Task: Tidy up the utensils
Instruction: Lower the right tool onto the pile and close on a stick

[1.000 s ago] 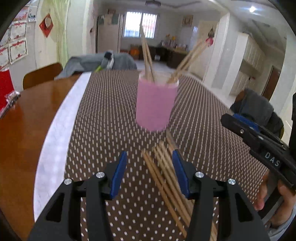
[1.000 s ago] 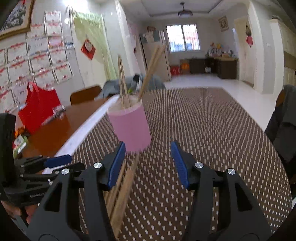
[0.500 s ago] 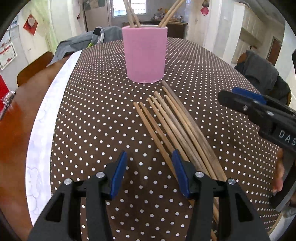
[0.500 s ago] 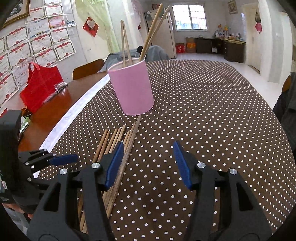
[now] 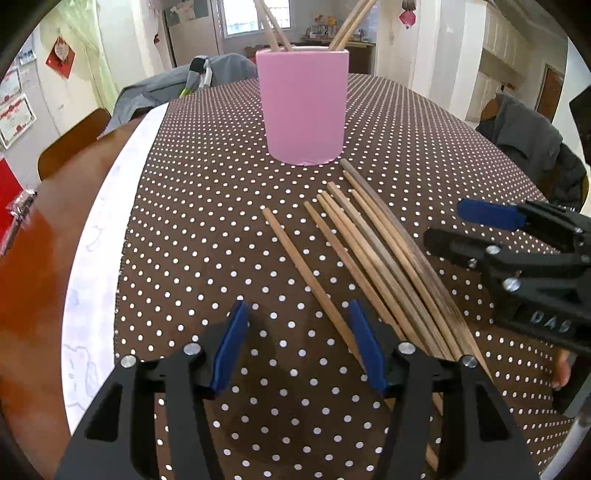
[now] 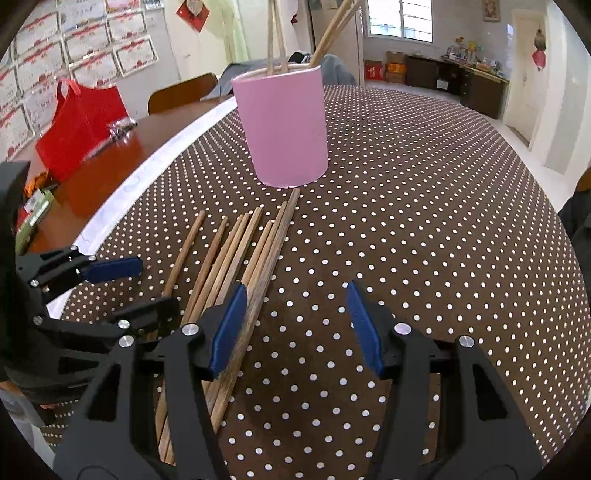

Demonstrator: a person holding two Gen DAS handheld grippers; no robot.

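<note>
Red bag point(image 6: 79, 123) in right view only, contents unclear — chopsticks point(image 5: 373, 254) in both

Bright, even daylight from the far window point(image 6: 402, 16), which is overexposed. Soft, faint shadows under the cup point(image 5: 303, 107) and claws. Strong fisheye bending and dark vignette at all edges. Focus sharp; slight glare on bare bench point(image 5: 33, 266).

Pink cup point(image 5: 303, 107) upright, four chopsticks standing in it, leaning apart in two pairs. Loose wooden chopsticks point(image 5: 373, 254) lie flat, roughly parallel, fanned just before the cup's base; darkest one nearly touches it.
</note>
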